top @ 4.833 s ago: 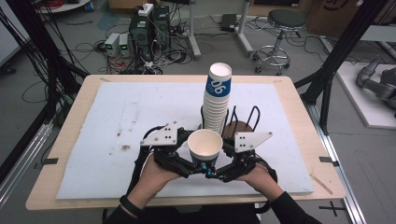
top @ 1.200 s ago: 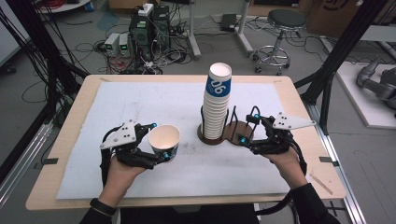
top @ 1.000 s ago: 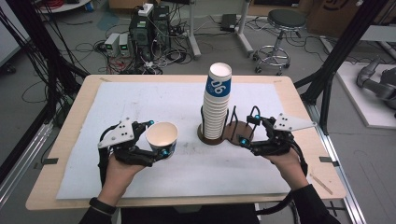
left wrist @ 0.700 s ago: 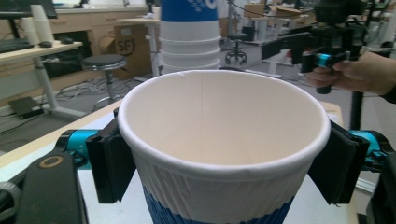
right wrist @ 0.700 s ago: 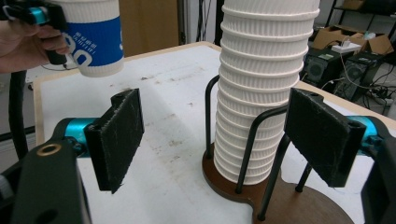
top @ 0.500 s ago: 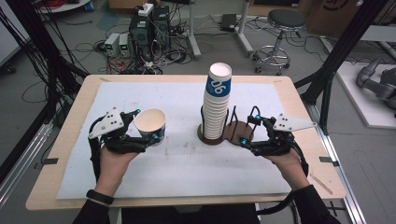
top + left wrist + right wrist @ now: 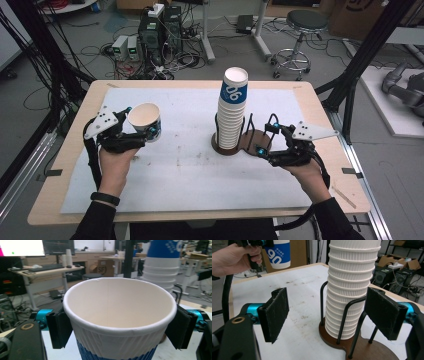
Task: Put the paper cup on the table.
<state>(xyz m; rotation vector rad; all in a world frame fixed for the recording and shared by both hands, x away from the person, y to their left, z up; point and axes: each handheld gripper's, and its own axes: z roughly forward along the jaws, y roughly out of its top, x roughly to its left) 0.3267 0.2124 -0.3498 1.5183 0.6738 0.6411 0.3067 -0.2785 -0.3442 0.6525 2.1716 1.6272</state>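
The paper cup (image 7: 145, 120) sits clamped upright in our left gripper (image 7: 142, 131), raised near the table's (image 7: 320, 107) left edge. At mid-table we see the cup stack (image 7: 232, 115) in its rack (image 7: 250, 141). Our right gripper (image 7: 265, 150) gapes beside the rack, grasping nothing.

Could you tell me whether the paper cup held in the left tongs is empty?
Empty: the left gripper view looks into the paper cup and shows bare white walls.

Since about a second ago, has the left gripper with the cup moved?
Yes. In the high view the left gripper, shut on the paper cup, has shifted left and toward the table's far edge, away from the cup stack, which stayed put.
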